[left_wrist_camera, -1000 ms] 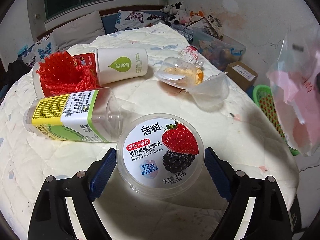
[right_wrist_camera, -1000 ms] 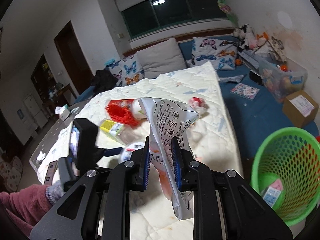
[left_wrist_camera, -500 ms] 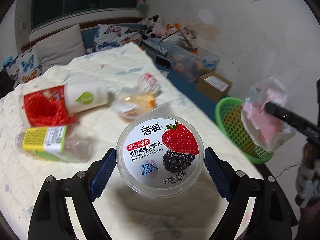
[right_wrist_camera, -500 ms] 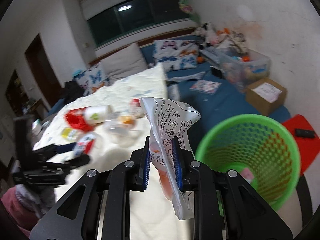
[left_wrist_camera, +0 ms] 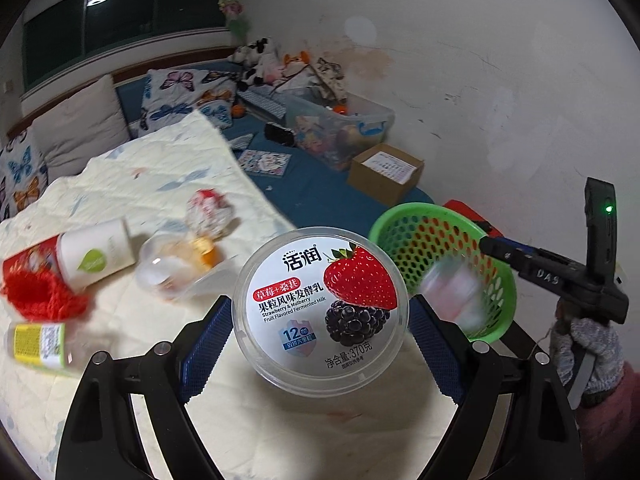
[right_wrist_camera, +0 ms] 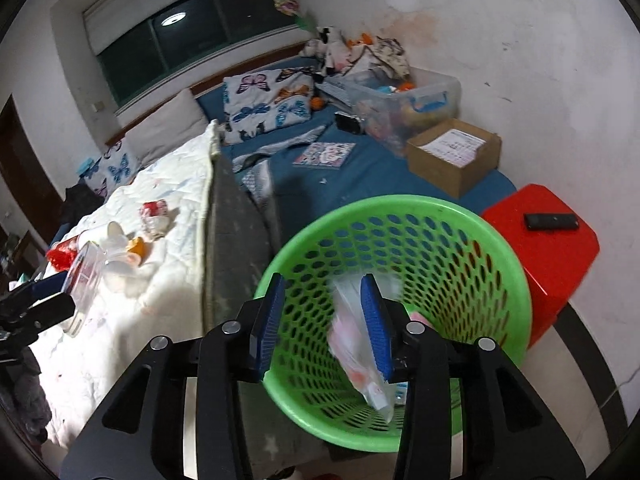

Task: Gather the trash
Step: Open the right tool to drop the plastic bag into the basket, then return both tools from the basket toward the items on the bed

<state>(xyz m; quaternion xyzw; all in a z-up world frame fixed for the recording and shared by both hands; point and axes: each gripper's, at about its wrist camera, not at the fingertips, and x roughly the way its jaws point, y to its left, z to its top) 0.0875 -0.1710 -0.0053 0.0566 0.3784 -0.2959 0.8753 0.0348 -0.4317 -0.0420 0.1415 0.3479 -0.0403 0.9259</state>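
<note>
R gripper (right_wrist_camera: 326, 322) jaws had just been opening over the green basket (right_wrist_camera: 496, 248), plastic wrapper (right_wrist_camera: 356, 344) dropping long-axis-down inside, while L gripper (left_wrist_camera: 320, 320), jaws clamped wide on the yogurt tub (left_wrist_camera: 320, 304), sat just left of the basket, next in.

Plastic wrapper (right_wrist_camera: 360, 344): motion-blurred, print unreadable, right edge hidden behind blue pad.
Green basket (right_wrist_camera: 400, 208): near rim and floor hidden behind right gripper (right_wrist_camera: 324, 320).
Yogurt tub (left_wrist_camera: 320, 304): sides hidden under lid; contents not seen.
Bottle (left_wrist_camera: 38, 346): blurred, cut off at frame edge, label illegible.
Red net (left_wrist_camera: 40, 296): blurred.
Person's hand (left_wrist_camera: 588, 352): partly cut off.
</note>
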